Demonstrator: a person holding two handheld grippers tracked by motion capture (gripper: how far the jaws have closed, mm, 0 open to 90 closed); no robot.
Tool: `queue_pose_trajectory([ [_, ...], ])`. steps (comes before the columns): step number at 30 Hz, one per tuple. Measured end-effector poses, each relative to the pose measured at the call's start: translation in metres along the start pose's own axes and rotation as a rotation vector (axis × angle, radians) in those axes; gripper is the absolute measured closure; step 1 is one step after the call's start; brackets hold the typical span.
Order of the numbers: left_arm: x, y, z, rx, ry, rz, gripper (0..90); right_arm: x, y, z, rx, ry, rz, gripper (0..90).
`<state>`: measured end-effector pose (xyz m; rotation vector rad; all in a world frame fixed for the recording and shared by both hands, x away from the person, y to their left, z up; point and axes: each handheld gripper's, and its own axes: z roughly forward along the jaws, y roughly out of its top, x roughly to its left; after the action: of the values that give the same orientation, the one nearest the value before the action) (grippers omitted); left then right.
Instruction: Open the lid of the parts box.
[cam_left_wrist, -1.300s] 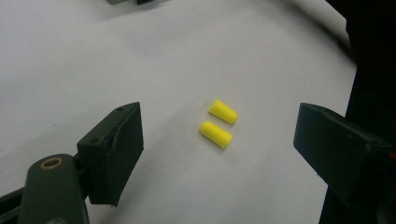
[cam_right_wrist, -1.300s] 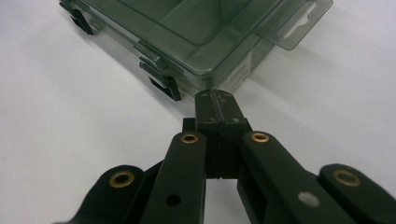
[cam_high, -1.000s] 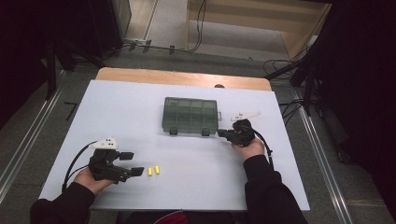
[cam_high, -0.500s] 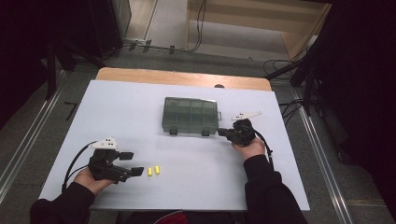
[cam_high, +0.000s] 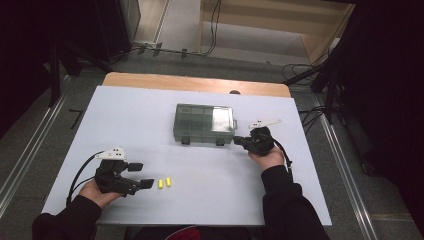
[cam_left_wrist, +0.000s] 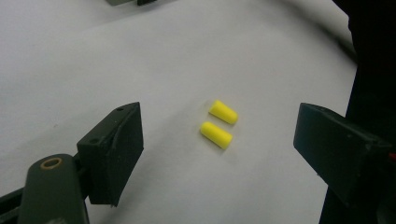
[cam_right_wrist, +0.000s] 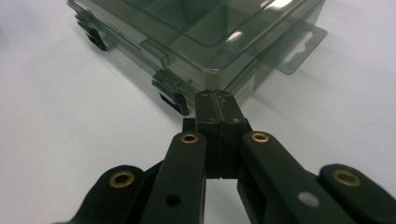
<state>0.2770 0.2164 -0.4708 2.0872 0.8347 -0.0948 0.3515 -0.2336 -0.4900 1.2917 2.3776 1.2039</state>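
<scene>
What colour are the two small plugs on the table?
Bright yellow; the two small plugs show best in the left gripper view.

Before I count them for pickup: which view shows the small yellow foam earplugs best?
The left gripper view: two small yellow foam earplugs lie close up, side by side, apart, on the white table. The high view shows them as tiny specks.

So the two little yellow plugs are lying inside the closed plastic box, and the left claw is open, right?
Not quite: the two yellow plugs lie on the bare white table, apart from the closed plastic box. The left gripper view shows them ahead of the open left claw.
</scene>
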Motion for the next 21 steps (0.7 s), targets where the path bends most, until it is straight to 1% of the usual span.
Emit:
queue_pose_trajectory([
  [5,0.0,0.0,0.0,0.003,-0.001,0.001,16.2,0.002,0.005,-0.005,-0.013,-0.006,-0.009,87.3],
  [7,0.0,0.0,0.0,0.003,-0.001,0.0,16.2,0.002,0.006,-0.006,-0.015,-0.001,-0.001,87.3],
  [14,0.0,0.0,0.0,0.001,0.0,0.002,16.2,0.002,0.012,-0.007,-0.02,-0.001,0.002,87.2],
  [21,0.0,0.0,0.0,0.002,-0.001,0.003,16.2,0.002,0.017,-0.007,-0.027,0.011,0.003,87.3],
])
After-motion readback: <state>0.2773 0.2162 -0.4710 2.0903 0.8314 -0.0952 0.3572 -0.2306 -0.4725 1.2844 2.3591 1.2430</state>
